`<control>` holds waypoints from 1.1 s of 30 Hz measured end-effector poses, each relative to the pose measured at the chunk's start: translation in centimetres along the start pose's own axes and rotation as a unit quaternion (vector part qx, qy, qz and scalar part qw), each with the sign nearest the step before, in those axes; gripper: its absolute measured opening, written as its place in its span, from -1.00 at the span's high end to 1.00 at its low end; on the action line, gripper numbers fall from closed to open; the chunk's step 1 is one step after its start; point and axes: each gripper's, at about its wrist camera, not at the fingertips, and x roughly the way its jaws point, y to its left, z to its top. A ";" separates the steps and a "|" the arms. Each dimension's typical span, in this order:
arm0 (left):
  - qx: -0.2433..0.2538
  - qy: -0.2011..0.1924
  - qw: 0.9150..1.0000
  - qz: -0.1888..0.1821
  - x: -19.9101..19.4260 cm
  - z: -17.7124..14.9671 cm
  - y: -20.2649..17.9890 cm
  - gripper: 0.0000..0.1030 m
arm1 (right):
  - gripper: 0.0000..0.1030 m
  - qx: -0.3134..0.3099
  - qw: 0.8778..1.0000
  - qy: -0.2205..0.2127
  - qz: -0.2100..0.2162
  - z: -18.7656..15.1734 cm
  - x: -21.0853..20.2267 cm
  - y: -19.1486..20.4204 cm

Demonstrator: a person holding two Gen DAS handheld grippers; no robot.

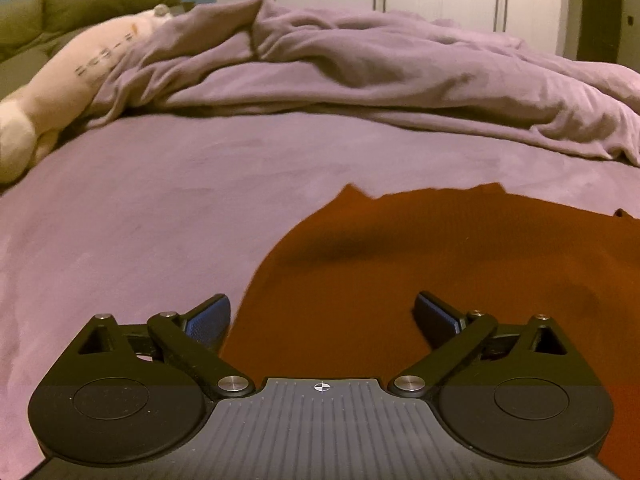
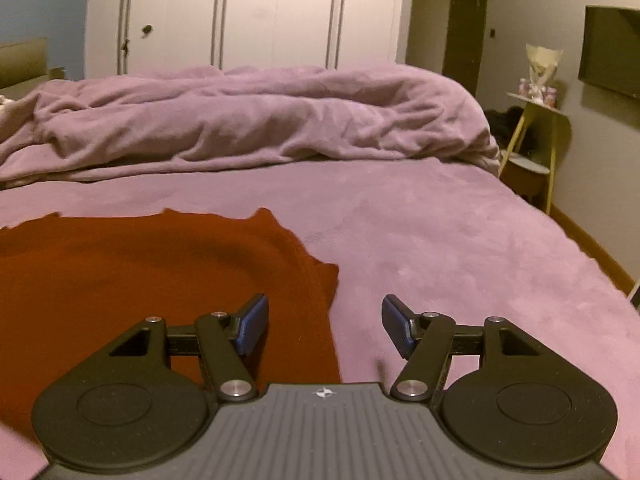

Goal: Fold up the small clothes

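Rust garment (image 1: 420, 248); plush toy (image 1: 60, 88) in left view only.

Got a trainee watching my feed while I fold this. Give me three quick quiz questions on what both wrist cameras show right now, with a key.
1. True or false: the left tongs are shut on the rust-red garment.
2. Multiple choice: in the right wrist view, which garment edge lies between the right tongs? A) its left edge B) its right edge C) neither.
3. Fill in: the garment lies spread on the ____ bedspread, in front of the rumpled duvet.

Key: 1 false, both tongs are open and hold nothing. 2 B. 3 purple.
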 end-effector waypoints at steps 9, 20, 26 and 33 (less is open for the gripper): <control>-0.022 0.028 0.999 -0.024 -3.5 -1.2 3.4 -0.97 | 0.43 -0.054 0.997 0.020 0.042 -1.8 -1.8 2.9; -0.055 0.088 0.985 -0.139 -5.5 -2.8 9.1 -0.95 | 0.42 -0.061 0.998 0.026 0.007 -1.0 -3.8 4.9; -0.155 0.128 0.951 -0.233 -3.1 -2.9 9.7 -0.90 | 0.42 -0.082 0.994 0.022 0.071 -1.3 -5.9 9.0; -0.176 0.144 0.935 -0.271 -1.0 -1.6 9.1 -0.27 | 0.42 -0.097 0.987 0.030 0.123 -1.4 -6.0 12.2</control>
